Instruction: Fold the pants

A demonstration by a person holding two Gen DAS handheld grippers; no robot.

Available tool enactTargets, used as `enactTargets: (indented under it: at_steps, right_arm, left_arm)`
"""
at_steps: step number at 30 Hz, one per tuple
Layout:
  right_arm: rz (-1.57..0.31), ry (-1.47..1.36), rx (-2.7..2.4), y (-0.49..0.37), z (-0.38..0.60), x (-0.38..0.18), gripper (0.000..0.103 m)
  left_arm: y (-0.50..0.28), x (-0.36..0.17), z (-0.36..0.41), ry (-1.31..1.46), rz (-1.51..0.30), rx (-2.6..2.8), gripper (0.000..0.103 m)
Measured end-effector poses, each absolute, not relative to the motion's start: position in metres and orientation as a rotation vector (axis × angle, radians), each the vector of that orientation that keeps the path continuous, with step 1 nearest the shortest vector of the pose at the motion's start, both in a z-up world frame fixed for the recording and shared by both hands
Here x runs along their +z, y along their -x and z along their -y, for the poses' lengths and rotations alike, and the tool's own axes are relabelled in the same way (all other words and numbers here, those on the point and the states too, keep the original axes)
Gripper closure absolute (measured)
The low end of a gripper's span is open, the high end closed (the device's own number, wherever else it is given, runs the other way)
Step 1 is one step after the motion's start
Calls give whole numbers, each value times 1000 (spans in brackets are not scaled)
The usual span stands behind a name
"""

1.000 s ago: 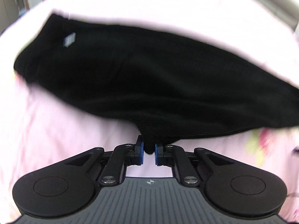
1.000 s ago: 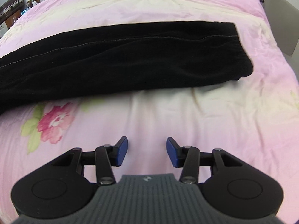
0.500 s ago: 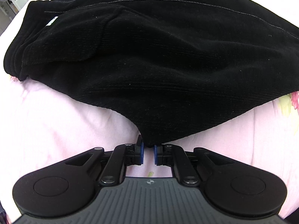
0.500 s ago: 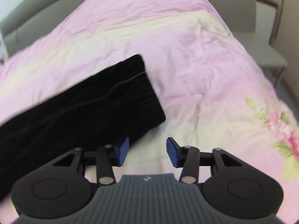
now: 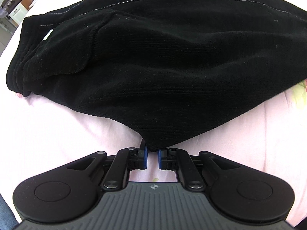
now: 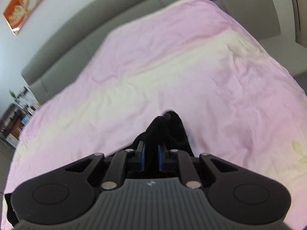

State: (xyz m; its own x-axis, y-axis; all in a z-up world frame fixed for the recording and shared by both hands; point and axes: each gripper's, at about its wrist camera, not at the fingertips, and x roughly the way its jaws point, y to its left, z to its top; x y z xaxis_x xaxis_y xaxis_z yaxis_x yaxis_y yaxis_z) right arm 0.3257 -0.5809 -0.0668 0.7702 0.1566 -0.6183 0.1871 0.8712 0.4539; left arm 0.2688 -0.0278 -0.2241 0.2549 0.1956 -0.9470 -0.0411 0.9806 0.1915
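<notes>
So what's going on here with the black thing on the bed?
A person is folding black pants on a bed with a pink cover, using a handheld tool in each hand. The left tool pinches a point of the fabric near the crotch. The right tool is closing its jaws on a bunched bit of the pants, which sits between its pads.

The pants [image 5: 153, 61] are lying spread across the bedspread [image 5: 57, 130], their waistband end sitting to the far left. Their near edge is running down into the left gripper [image 5: 152, 158], with bedspread lying left and right of it. In the right wrist view, a bunch of pants is sitting between the closing pads of the right gripper [image 6: 151, 157], bedspread stretching beyond to the far headboard [image 6: 96, 38].
</notes>
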Motion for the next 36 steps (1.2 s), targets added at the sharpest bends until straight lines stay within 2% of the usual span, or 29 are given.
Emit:
enactTargets:
  at_steps: [2, 5, 8, 13, 18, 21, 25, 32, 36]
  right_arm:
    - [-707, -490, -30, -326, 582, -70, 95]
    - [-839, -504, -104, -327, 590, -108, 95]
    - [-894, -487, -130, -316, 595, -139, 95]
    - [-912, -578, -124, -308, 610, -158, 92]
    - [-955, -728, -152, -303, 621, -168, 63]
    - [-951, -836, -161, -299, 625, -181, 60]
    - [-954, -904, -155, -305, 619, -196, 64]
    - [-922, -1010, -158, -307, 623, -215, 64]
    - [-930, -925, -190, -313, 609, -197, 76]
  left_arm:
    - [-271, -225, 32, -138, -1305, 167, 93]
    - [-271, -227, 31, -139, -1304, 171, 93]
    - [-259, -219, 40, -145, -1305, 170, 93]
    - [-260, -219, 42, -150, -1310, 172, 93]
    - [-259, -219, 40, -138, -1308, 162, 92]
    - [-259, -217, 38, -139, -1315, 160, 92]
    - [-261, -217, 36, -138, -1322, 150, 92]
    - [-260, -221, 35, -142, -1312, 145, 92]
    - [-259, -220, 30, -122, -1310, 134, 92]
